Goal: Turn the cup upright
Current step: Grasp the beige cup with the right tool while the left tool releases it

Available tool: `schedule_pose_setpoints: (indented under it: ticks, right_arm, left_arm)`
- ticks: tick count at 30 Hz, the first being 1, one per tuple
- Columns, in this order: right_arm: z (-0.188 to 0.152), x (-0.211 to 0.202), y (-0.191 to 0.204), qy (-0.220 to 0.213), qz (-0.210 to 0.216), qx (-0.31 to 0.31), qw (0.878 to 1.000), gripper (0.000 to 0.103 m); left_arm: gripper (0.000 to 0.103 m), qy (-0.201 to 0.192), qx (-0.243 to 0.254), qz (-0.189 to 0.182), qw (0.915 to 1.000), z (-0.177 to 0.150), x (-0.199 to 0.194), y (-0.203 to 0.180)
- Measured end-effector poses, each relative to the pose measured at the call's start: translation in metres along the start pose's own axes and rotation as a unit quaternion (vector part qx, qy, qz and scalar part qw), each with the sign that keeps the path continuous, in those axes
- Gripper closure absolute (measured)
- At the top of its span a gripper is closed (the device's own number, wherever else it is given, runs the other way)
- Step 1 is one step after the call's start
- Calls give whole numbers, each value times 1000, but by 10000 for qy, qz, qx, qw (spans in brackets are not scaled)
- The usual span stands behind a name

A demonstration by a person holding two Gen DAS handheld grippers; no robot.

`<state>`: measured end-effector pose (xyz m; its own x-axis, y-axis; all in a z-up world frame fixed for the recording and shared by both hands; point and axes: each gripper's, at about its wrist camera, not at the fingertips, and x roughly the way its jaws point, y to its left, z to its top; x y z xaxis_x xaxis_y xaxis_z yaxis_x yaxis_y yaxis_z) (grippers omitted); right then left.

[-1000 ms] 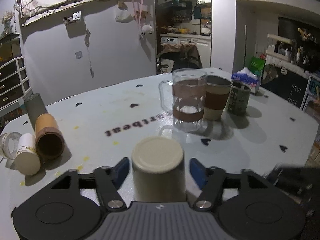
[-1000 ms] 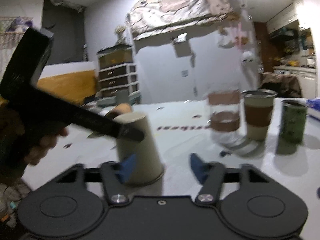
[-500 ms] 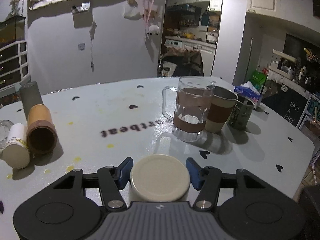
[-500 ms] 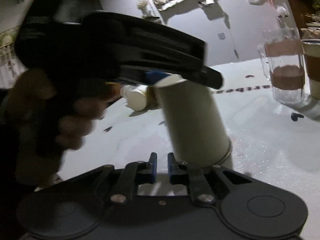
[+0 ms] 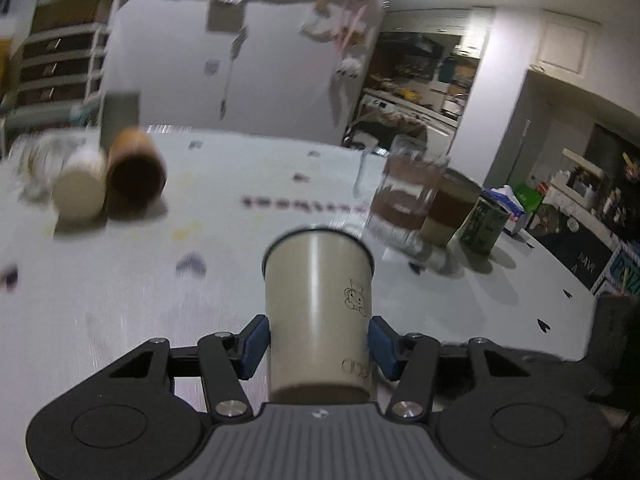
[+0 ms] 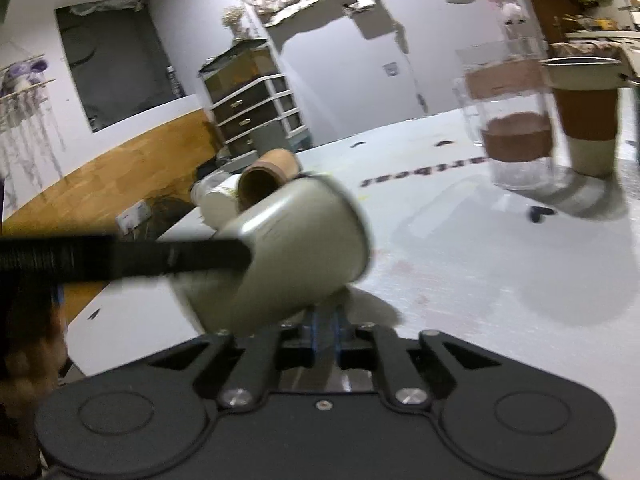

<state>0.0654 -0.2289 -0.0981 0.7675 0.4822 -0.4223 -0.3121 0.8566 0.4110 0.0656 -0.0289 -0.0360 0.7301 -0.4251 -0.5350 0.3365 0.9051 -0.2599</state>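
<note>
A cream cup (image 5: pixel 318 312) with a small bear drawing is held between the blue pads of my left gripper (image 5: pixel 318 344), which is shut on its sides. In the left wrist view its rim points away from the camera. In the right wrist view the cup (image 6: pixel 288 256) is tilted above the white table (image 6: pixel 460 280), with the left gripper's black body across it. My right gripper (image 6: pixel 325 332) is shut and empty, just below and behind the cup.
A glass mug (image 5: pixel 404 192), a brown-sleeved cup (image 5: pixel 450 208) and a green cup (image 5: pixel 482 226) stand at the right. A brown cup (image 5: pixel 136 168) and a white cup (image 5: pixel 78 192) lie on their sides at the left. The table's edge (image 6: pixel 132 280) runs at the left.
My left gripper has lifted the cup off the table and turned it, so its rim now points away instead of down. My right gripper closed and stays shut below the cup.
</note>
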Motion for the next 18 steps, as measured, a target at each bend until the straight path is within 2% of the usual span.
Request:
schedule_pose_setpoints:
  ticks: [3,4,6,7,8,11,15,18]
  right_arm:
    - [2,-13,-11,-62,-149,267,9995,82]
    - [4,-19,-15,-91,-144,413,9990,77]
    - [12,-26,-21,-130,-1,753,9971,60]
    - [16,-29,-25,-122,180,1003,9947,43]
    - [19,-28,-29,-81,378,1237,9916,34]
    - [38,-9,-39,264,864,1986,9759,29]
    - [53,23,-41,906,876,2447,9614,26]
    - [62,41,-38,1169,777,2549,9567,23]
  left_arm:
    - [50,-131,-214,14,9997,-5,-6,4]
    - [50,-153,-266,5,9995,-6,-7,5]
    - [50,-220,-345,11,9992,-10,-8,5]
    - [50,-258,-351,32,9990,-12,-9,5]
    - [50,-297,-337,54,9990,-14,-10,4]
    - [50,-383,-278,122,9988,-16,-10,0]
    - [50,-432,-107,148,9989,-20,-11,-4]
    - [50,-459,-17,113,9989,-23,-11,-6]
